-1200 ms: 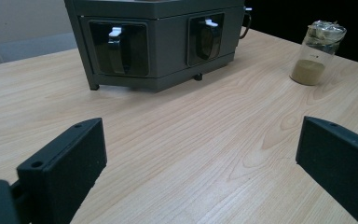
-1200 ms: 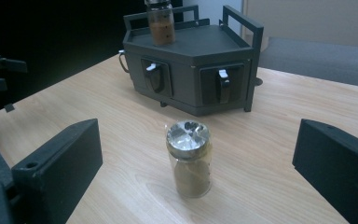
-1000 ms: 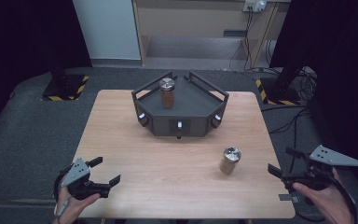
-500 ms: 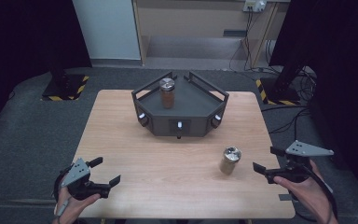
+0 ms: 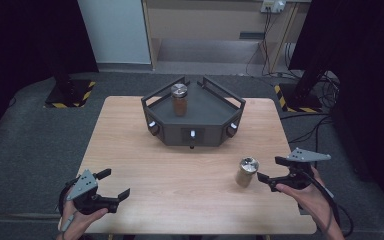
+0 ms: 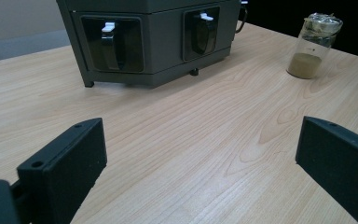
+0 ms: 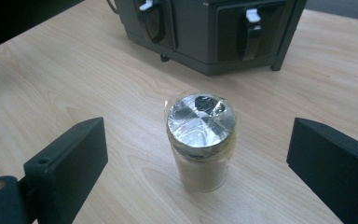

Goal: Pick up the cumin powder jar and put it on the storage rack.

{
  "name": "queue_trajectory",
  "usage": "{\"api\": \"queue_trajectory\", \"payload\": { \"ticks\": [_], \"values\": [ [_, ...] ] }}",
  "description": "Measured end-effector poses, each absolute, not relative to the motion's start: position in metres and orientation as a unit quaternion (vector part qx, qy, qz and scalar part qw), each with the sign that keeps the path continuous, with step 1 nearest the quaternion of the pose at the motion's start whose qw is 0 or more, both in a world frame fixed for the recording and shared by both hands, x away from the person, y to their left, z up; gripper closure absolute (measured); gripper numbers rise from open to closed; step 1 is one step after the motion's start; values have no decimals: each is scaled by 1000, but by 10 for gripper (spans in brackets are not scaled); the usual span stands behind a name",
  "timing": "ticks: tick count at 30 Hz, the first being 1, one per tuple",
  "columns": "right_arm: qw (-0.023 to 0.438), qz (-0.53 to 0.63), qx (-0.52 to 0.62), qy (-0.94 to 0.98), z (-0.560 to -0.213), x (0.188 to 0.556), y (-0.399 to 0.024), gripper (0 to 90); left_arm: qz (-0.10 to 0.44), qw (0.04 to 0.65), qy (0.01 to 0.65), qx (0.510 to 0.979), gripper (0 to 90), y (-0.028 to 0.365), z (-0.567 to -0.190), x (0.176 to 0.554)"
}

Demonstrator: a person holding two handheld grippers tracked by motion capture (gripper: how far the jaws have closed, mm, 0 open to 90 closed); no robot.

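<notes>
The jar [image 7: 200, 142] stands upright on the bench [image 5: 130, 150] ahead of the right gripper [image 5: 272, 169], whose fingers [image 7: 65, 161] are spread wide and have just been closing a little, with nothing pressed between them. In the right gripper view the jar sits centred in the gap, a bit beyond the fingertips and touching neither. From the high view it stands just to the left of that gripper, near the bench's right front part, and the person's right hand [image 5: 310, 192] holds the gripper level, pointing at it.

The right gripper view shows the jar's top, covered with crinkled clear film over a shiny lid. The left gripper view shows its side: clear glass with tan powder in the lower part.

The left gripper [image 5: 112, 185] rests at the bench's front left corner, its fingers [image 6: 70, 163] open over bare wood, well apart from the jar.

Farther back, at the bench's middle rear, sits a dark grey tray [image 5: 160, 120] with raised rails and latches on its front faces. The high view shows a second jar [image 5: 179, 99] with brown contents standing inside it; both gripper views cut the tray off above its front wall.
</notes>
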State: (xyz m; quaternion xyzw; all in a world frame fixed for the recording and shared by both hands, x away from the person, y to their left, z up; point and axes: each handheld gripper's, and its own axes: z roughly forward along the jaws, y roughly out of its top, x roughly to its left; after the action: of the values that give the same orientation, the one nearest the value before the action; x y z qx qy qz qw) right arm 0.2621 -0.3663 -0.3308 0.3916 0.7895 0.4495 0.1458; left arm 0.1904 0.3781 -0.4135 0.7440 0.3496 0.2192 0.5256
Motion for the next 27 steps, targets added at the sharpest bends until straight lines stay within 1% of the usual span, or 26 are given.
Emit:
{"api": "queue_trajectory", "payload": {
  "ticks": [14,22,27],
  "values": [
    [135,427,405,797,-349,286,-344,79,219,527,346,745,9,378,-413,190],
    [143,409,407,804,-359,296,-327,101,218,526,345,746,9,378,-413,191],
    [148,401,409,807,-365,304,-319,133,219,526,345,746,9,378,-413,190]
  ]
}}
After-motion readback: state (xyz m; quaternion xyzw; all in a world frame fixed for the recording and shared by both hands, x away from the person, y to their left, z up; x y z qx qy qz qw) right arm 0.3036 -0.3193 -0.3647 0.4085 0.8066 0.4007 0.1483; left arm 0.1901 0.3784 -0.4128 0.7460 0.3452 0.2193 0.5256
